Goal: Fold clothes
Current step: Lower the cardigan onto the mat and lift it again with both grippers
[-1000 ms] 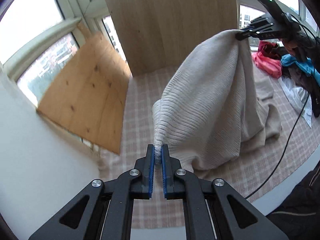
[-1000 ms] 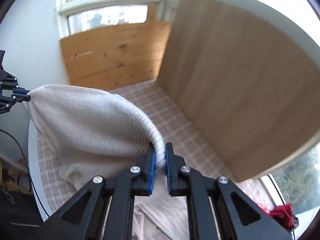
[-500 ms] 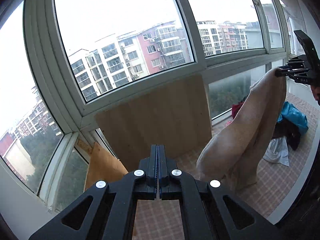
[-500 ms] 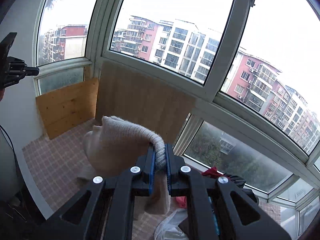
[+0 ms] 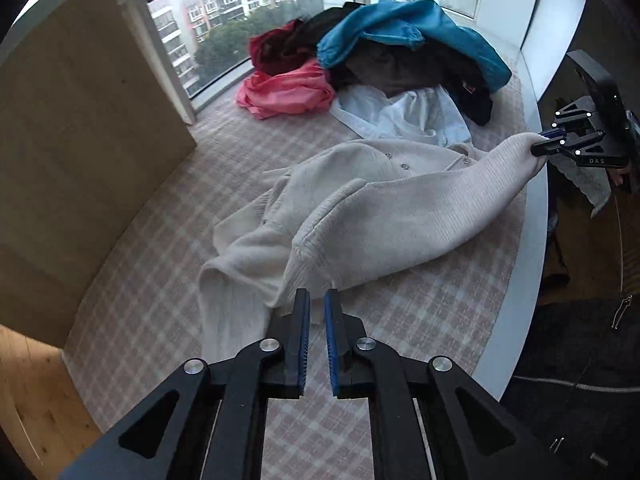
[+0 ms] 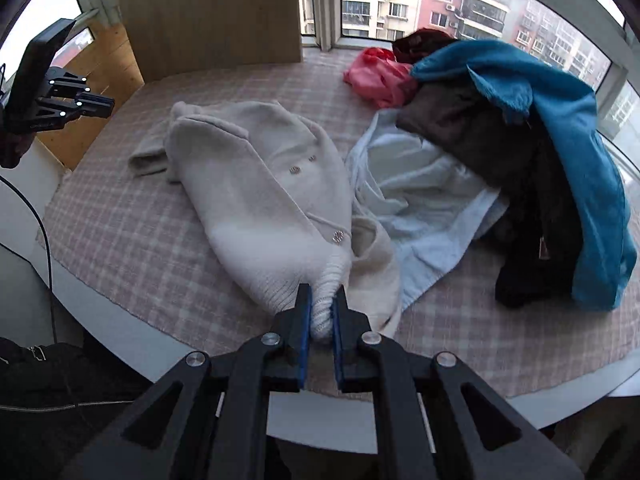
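Observation:
A cream knit cardigan (image 5: 380,216) lies crumpled on the checked tablecloth (image 5: 160,300), its buttons facing up (image 6: 256,184). My right gripper (image 6: 320,312) is shut on a ribbed edge of the cardigan near the table's front rim. In the left wrist view that gripper (image 5: 538,146) pulls the knit out to the right. My left gripper (image 5: 316,312) hovers just short of the cardigan's left end. Its jaws are opening and nothing is between them. In the right wrist view the left gripper (image 6: 108,106) sits at the far left, apart from the cloth.
A pile of clothes fills the back right: a blue garment (image 5: 408,28), a pink one (image 5: 288,88), dark ones (image 5: 400,68) and a white shirt (image 5: 400,116) touching the cardigan. Wooden boards (image 5: 80,100) stand along the windows. The white table rim (image 5: 532,240) curves at the right.
The cardigan hung in the air between both grippers. My left gripper let go of it, both grippers swung down, and the cardigan now lies on the table, still held by the right.

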`<action>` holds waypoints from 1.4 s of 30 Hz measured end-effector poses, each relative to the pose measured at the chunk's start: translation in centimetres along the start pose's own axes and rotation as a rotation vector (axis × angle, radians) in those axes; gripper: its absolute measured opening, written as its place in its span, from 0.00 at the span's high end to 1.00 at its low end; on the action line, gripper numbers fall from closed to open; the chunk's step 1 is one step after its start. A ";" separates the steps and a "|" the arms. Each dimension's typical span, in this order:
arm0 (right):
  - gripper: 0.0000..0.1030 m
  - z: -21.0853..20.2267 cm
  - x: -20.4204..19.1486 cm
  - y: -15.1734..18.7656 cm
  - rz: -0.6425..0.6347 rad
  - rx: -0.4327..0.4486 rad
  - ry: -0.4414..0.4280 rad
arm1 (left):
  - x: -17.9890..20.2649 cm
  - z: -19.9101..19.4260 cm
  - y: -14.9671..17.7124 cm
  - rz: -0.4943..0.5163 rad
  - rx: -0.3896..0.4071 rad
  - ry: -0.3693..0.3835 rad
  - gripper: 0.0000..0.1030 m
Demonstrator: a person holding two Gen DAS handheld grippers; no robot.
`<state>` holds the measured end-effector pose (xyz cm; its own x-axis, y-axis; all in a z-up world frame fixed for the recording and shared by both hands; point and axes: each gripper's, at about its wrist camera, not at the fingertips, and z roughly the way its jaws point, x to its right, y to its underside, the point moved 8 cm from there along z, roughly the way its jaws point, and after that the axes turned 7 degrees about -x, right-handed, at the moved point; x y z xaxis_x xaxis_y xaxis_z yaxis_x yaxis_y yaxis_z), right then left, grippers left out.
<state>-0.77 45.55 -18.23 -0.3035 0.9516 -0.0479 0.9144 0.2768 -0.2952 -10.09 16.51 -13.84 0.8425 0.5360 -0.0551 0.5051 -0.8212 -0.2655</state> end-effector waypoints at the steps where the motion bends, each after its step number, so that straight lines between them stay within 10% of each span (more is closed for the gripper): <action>1: 0.91 0.6 0.8 0.4 0.017 -0.005 0.010 | 0.4 1.1 -0.9 0.032 -0.021 0.011 0.81; 9: 0.91 2.0 1.2 -1.0 0.017 -0.029 -0.004 | 2.5 7.8 -3.2 0.304 -0.177 -0.076 0.73; 23: 0.91 3.3 1.3 -2.7 -0.009 -0.076 -0.001 | 1.4 11.7 -3.4 0.329 -0.256 -0.035 0.60; 25: 0.91 3.5 1.5 -2.7 -0.012 -0.081 0.011 | 1.2 12.5 -3.4 0.308 -0.271 -0.037 0.89; 28: 0.91 3.4 2.2 -2.8 -0.008 -0.074 0.036 | 0.4 11.9 -3.7 0.229 -0.231 -0.042 0.95; 34: 0.91 -0.8 3.5 -6.7 -0.047 0.016 0.125 | -3.0 1.3 -4.8 0.043 0.013 -0.183 0.95; 42: 0.91 -19.5 0.6 -18.1 -0.143 0.416 0.196 | -8.7 -21.7 -6.4 -0.129 0.320 -0.504 0.95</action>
<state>-12.25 43.68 5.66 -0.3260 0.9261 0.1899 0.6699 0.3681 -0.6447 -16.52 12.85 9.25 0.5466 0.7178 -0.4313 0.4499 -0.6861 -0.5717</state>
